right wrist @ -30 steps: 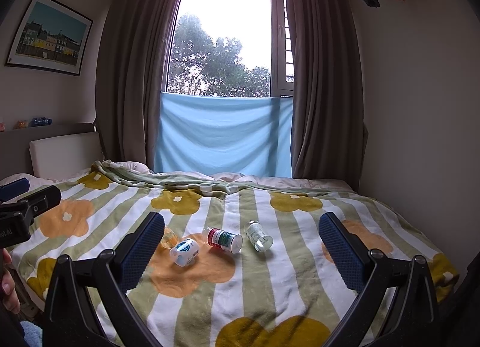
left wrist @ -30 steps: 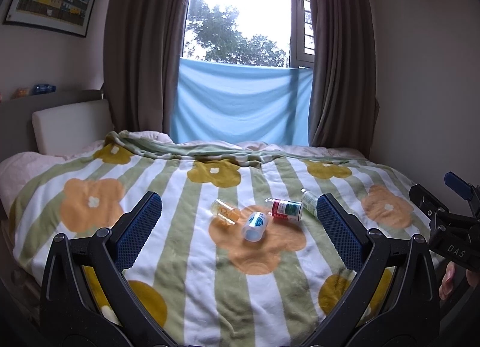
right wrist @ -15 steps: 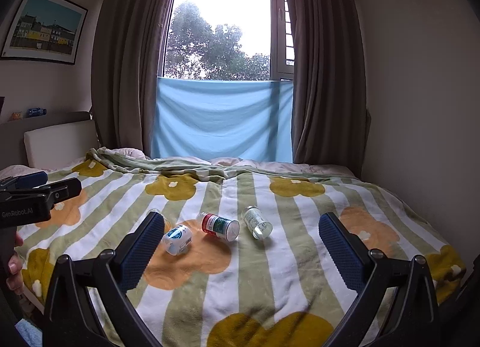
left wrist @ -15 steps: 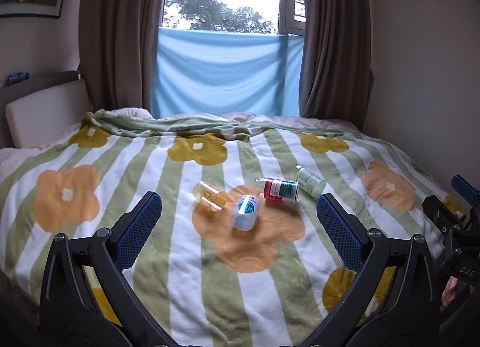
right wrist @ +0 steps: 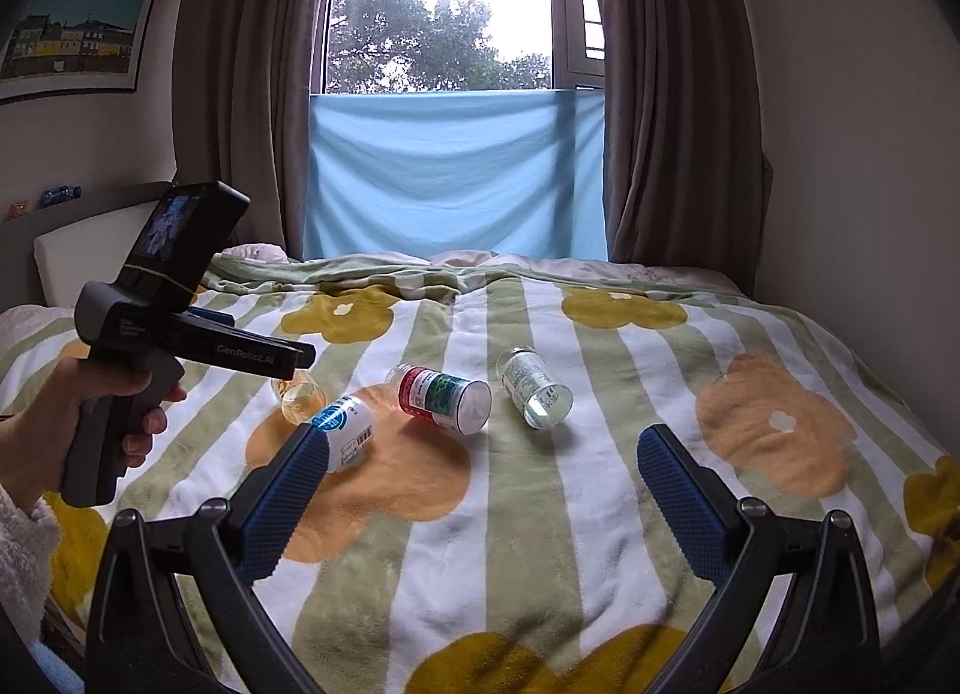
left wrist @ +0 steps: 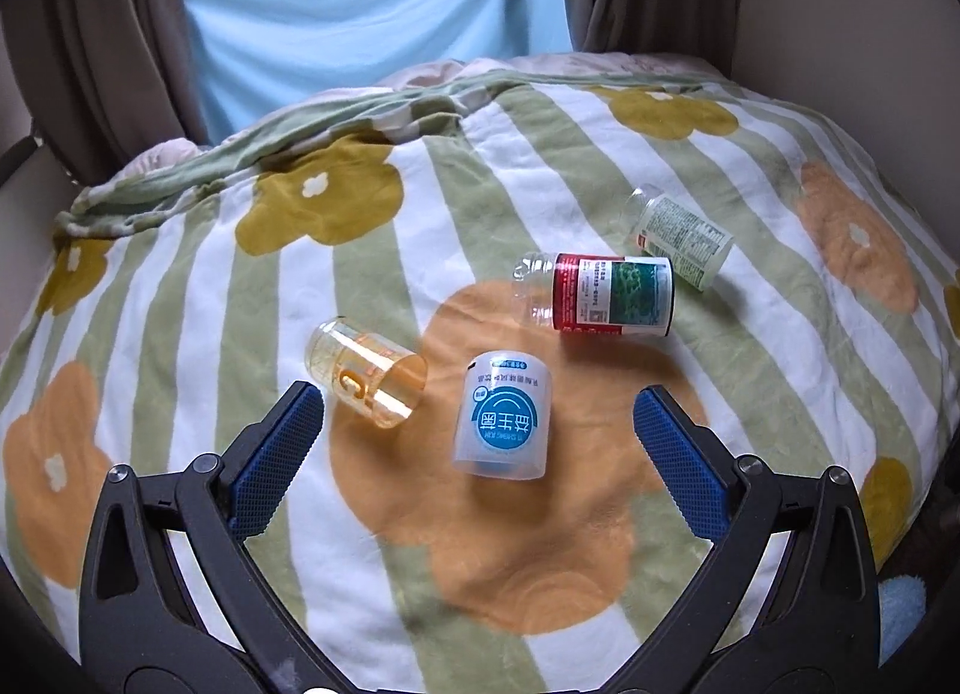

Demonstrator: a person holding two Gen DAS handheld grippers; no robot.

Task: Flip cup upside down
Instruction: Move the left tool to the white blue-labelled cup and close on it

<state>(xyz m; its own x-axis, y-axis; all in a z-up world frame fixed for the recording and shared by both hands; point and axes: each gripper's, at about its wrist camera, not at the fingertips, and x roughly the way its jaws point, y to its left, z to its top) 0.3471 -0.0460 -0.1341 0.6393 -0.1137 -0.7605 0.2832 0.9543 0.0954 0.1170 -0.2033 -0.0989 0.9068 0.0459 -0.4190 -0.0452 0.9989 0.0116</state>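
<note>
My right wrist view alone shows the left gripper in hand, left view the clear amber plastic cup on its side just ahead of my left jaws, both jaws spread wide and empty, right gripper included.

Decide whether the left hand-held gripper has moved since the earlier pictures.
Yes. The left hand-held gripper has advanced and tilted down toward the blue-label cup; the window has left its view.

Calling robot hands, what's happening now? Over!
Both hand-held grippers open: left, right. Blue-label cup on its side, ungrasped. Amber cup lies close beside.
</note>
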